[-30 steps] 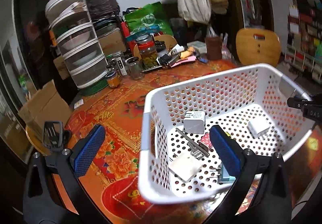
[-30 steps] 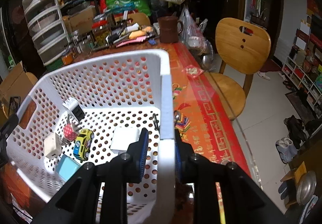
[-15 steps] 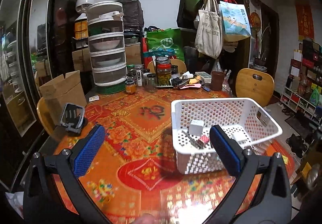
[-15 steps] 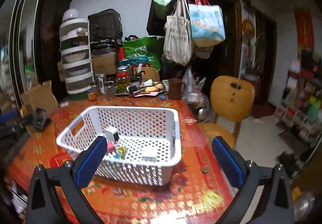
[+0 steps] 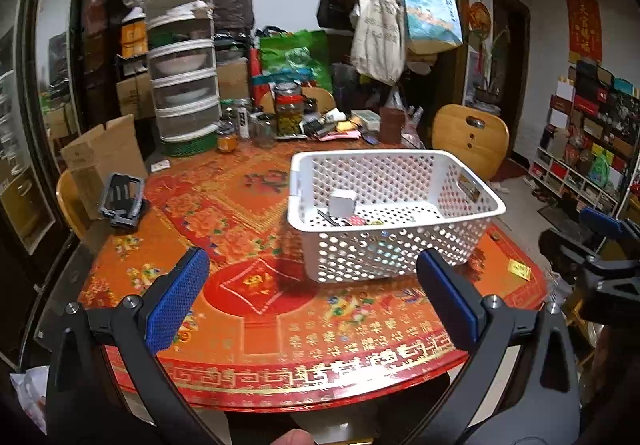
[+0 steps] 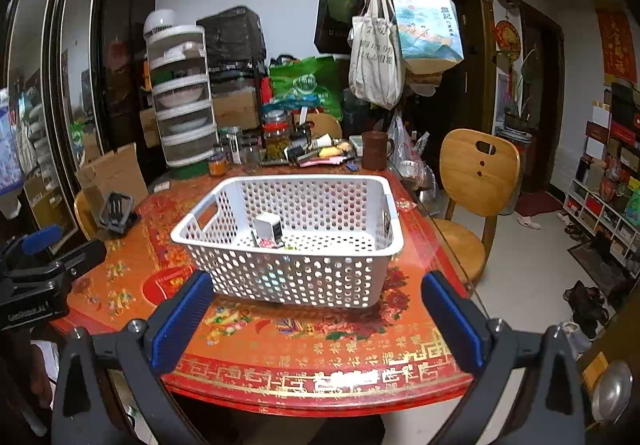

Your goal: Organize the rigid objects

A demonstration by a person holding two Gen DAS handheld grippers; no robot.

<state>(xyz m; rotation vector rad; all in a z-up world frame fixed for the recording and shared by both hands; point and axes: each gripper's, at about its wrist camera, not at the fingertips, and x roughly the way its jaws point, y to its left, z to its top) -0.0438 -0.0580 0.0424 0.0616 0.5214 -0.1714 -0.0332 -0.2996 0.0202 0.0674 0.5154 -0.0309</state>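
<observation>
A white perforated basket (image 5: 472, 221) (image 6: 304, 277) stands on the round red table (image 5: 320, 345) (image 6: 312, 357). Inside it lie several small rigid items, among them a white charger block (image 5: 342, 201) (image 6: 269, 226); the others are mostly hidden by the basket wall. My left gripper (image 5: 312, 293) is open and empty, held back over the table's near edge, well short of the basket. My right gripper (image 6: 316, 313) is open and empty, also back from the basket. Each gripper shows at the edge of the other's view.
A black folded holder (image 5: 122, 199) (image 6: 116, 211) lies at the table's left. Jars, a stacked white container tower (image 5: 182, 69) and clutter fill the table's far side. A wooden chair (image 6: 478, 181) stands to the right, a cardboard box (image 5: 102, 153) to the left.
My right gripper let go of the basket rim and opened. Both grippers pulled back from the basket, which now stands on the table at a distance.
</observation>
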